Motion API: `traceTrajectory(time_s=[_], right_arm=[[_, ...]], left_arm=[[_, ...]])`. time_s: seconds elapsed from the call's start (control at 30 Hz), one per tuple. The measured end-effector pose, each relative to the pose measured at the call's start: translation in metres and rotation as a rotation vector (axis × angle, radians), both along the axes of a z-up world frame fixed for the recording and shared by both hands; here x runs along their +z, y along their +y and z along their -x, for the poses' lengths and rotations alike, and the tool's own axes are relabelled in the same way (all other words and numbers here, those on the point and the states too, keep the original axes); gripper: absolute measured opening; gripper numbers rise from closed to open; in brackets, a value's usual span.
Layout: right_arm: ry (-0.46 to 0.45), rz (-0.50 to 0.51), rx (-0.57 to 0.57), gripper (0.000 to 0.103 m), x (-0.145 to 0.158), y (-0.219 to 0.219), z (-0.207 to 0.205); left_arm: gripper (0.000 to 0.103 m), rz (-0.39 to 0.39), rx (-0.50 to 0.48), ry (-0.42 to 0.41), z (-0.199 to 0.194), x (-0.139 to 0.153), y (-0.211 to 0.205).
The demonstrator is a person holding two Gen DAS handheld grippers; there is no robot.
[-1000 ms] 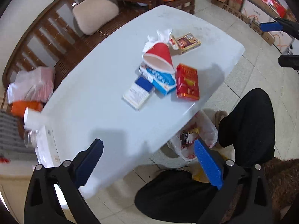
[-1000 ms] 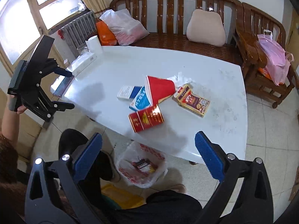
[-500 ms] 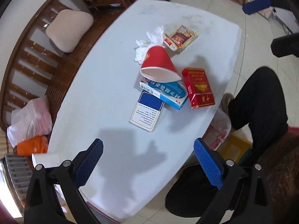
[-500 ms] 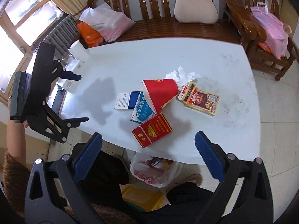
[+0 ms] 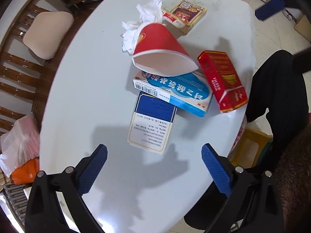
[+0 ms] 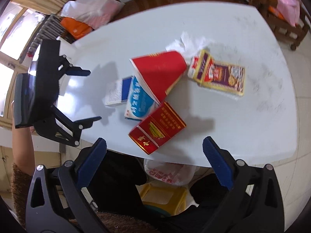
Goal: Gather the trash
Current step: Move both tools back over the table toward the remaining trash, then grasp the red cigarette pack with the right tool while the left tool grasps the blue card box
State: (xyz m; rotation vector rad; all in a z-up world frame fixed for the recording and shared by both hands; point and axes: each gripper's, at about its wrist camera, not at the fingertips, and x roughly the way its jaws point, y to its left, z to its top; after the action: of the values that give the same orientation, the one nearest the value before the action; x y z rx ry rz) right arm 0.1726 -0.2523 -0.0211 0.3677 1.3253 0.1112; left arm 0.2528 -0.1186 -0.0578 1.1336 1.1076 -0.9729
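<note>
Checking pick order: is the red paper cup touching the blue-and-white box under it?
Touching. In the left wrist view the red paper cup lies on its side with its rim resting on the blue-and-white box; no gap shows.

On my white worktop [image 5: 81, 89] lie a crumpled tissue [image 5: 143, 17], a purple-and-gold carton [image 5: 186, 13], a red cigarette pack [image 5: 223, 79] and a blue-and-white box [image 5: 151, 128]; a blue medicine box [image 5: 175, 93] overlaps it, under a tipped red paper cup [image 5: 157, 44].
</note>
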Motion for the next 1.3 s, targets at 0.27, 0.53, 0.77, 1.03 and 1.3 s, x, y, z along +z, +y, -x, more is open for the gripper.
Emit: traceTrajectory(time_s=[0.27, 0.53, 0.77, 1.03, 1.3], right_arm=[[0.049, -0.035, -0.016, 0.097, -0.029, 0.006, -0.010], [0.105, -0.075, -0.037, 0.097, -0.057, 0.010, -0.018], [0.138, -0.091, -0.063, 0.097, -0.079, 0.011, -0.019], [0.142, -0.075, -0.059, 0.097, -0.089, 0.016, -0.022], [0.148, -0.052, -0.041, 0.091, -0.093, 0.015, -0.027]], left_arm=[[0.095, -0.024, -0.027, 0.036, -0.020, -0.032, -0.008], [0.095, -0.046, -0.050, 0.050, -0.033, -0.056, -0.014], [0.096, -0.043, -0.040, 0.075, -0.051, -0.071, -0.017], [0.096, 0.002, -0.027, 0.101, -0.059, -0.072, -0.021], [0.092, 0.020, -0.022, 0.141, -0.057, -0.071, -0.034]])
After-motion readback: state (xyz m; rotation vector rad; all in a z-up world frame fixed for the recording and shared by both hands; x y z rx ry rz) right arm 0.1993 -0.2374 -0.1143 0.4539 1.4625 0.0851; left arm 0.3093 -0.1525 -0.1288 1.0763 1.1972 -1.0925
